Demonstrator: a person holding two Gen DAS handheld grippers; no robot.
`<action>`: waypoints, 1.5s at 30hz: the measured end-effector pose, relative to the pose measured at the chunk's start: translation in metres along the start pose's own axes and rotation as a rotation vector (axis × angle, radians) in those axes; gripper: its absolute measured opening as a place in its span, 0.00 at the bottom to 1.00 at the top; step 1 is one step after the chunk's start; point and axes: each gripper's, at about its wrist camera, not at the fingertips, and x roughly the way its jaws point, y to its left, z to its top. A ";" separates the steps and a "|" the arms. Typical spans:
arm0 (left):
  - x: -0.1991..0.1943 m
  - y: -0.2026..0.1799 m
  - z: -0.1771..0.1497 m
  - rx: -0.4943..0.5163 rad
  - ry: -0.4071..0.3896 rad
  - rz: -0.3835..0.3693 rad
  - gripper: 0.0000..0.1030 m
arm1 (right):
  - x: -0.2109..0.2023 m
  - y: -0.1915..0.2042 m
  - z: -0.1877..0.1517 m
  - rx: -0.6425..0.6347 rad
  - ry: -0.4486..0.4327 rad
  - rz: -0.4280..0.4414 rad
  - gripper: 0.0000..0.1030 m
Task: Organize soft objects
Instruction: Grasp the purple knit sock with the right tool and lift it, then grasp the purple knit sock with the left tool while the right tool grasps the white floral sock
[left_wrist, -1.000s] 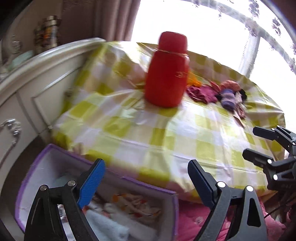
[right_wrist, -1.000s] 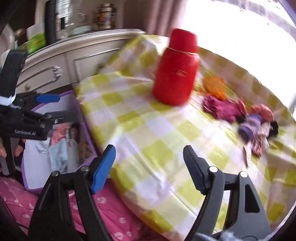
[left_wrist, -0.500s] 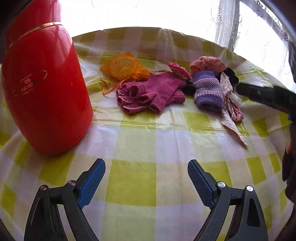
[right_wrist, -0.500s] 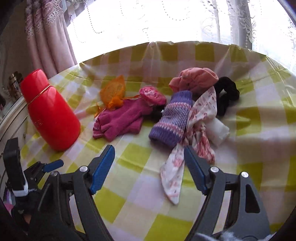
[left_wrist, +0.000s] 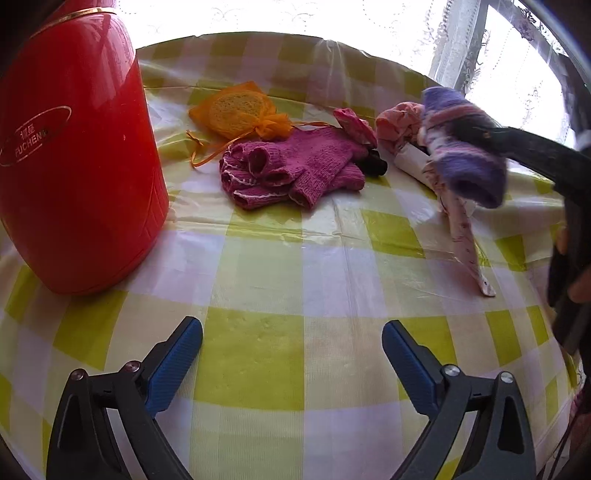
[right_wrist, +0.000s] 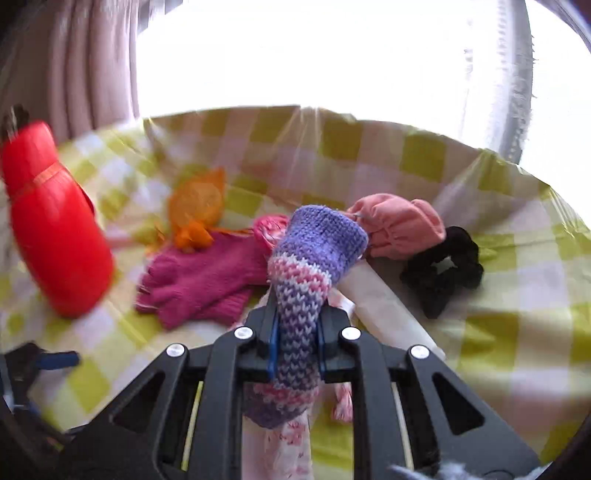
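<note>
A pile of soft things lies on the checked tablecloth (left_wrist: 258, 266). My right gripper (right_wrist: 295, 332) is closing, and its pads press on a purple, pink and white knitted sleeve (right_wrist: 314, 254), which is raised off the cloth. In the left wrist view the same gripper (left_wrist: 476, 133) comes in from the right with the sleeve (left_wrist: 465, 166). Magenta knitted gloves (left_wrist: 295, 166) lie left of it, an orange mesh pouch (left_wrist: 240, 107) behind them. My left gripper (left_wrist: 291, 332) hovers over bare cloth, its jaws opening with nothing between them.
A tall red thermos (left_wrist: 74, 166) stands at the left. A salmon-pink cloth (right_wrist: 399, 221), a black scrunchie (right_wrist: 443, 269), a white roll (right_wrist: 384, 306) and a floral fabric strip (left_wrist: 461, 229) lie around the sleeve. A curtained window lies beyond the table's far edge.
Both grippers swung from the box beside the table to over the pile. The right gripper then shut on the knitted sleeve and lifted it. The left gripper's view has barely shifted since.
</note>
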 end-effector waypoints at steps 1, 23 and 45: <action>0.000 -0.001 0.000 0.003 0.002 0.005 0.96 | -0.025 -0.008 -0.005 0.048 -0.028 0.029 0.19; -0.033 -0.097 -0.019 0.034 0.005 -0.219 0.96 | -0.113 -0.066 -0.084 0.215 0.074 -0.044 0.74; 0.079 -0.179 0.040 0.220 0.077 0.029 0.96 | -0.144 -0.074 -0.163 0.219 0.204 -0.136 0.20</action>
